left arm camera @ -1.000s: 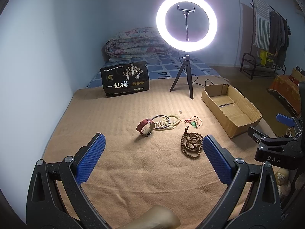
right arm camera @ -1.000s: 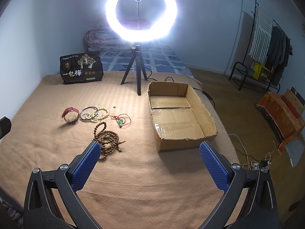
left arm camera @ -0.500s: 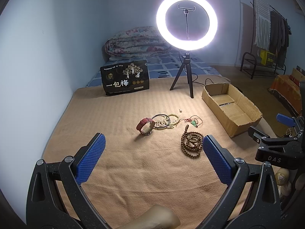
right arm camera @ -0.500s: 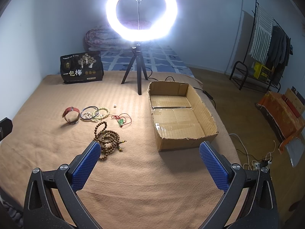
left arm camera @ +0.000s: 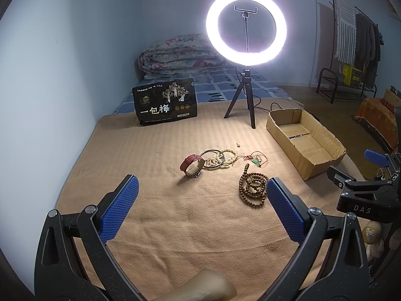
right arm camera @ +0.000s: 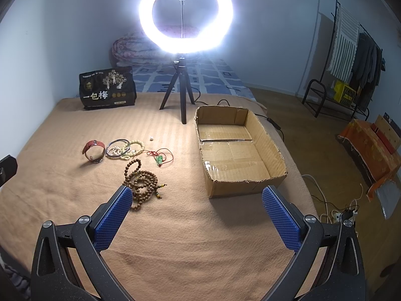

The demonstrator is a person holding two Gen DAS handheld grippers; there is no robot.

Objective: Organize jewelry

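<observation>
Jewelry lies on a tan blanket: a red-strapped watch [left arm camera: 191, 165] [right arm camera: 94, 149], a metal bangle [left arm camera: 213, 158] [right arm camera: 117, 148] over pale bead bracelets [left arm camera: 229, 156] [right arm camera: 134, 148], a red cord with a green pendant [left arm camera: 255, 160] [right arm camera: 159, 159], and a coiled brown bead necklace [left arm camera: 253, 188] [right arm camera: 141, 181]. An open empty cardboard box [left arm camera: 304, 143] [right arm camera: 235, 150] stands to their right. My left gripper [left arm camera: 200, 208] is open and empty, short of the jewelry. My right gripper [right arm camera: 196, 215] is open and empty, near the brown beads and the box front.
A lit ring light on a tripod [left arm camera: 246, 57] [right arm camera: 184, 50] stands behind the jewelry. A black snack bag [left arm camera: 165, 102] [right arm camera: 107, 89] stands at the back left. A folded quilt [left arm camera: 180, 55] lies beyond. A clothes rack [right arm camera: 351, 57] stands right; cables [right arm camera: 333, 210] lie on the floor.
The right gripper has drifted slightly forward and left, toward the brown beads. The left gripper has barely moved. Both stay open.
</observation>
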